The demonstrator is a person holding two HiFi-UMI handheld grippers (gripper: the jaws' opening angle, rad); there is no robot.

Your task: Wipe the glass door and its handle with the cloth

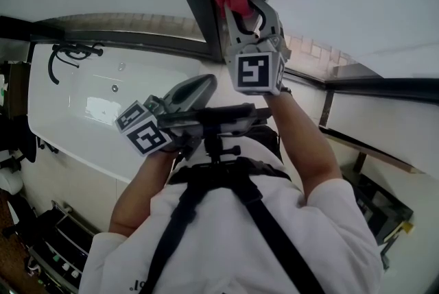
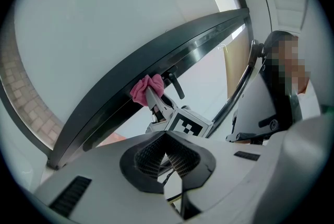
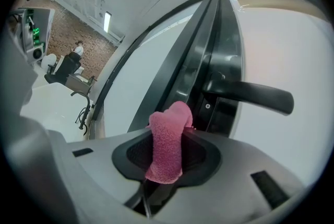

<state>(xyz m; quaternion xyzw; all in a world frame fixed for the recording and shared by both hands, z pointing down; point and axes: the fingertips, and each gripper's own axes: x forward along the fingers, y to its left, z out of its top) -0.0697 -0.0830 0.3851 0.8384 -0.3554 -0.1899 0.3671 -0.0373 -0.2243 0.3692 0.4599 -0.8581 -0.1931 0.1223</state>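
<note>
**Item 1, handle**: a black lever, projecting from the dark door frame and lying across the frosted pane of the glass door. All places below are given from this handle.

**Item 2, cloth**: pink and bunched into a roll. It is sitting just beside the root of the handle, on the frame side. Its bunched tip is lying close against the dark frame. Whether it is touching the handle itself cannot be told.

**Item 3, right gripper**: its jaws are clamping the cloth between them. The roll is standing up from the pads and sticking out past the tips toward the frame. In the head view this gripper is reaching up to the frame, with the cloth just beside the handle.

**Item 4, left gripper**: its jaws are resting together at the tips, with nothing between them. It is hanging well apart from the handle, lower than the right gripper in the head view, and is pointing up toward the cloth.
</note>
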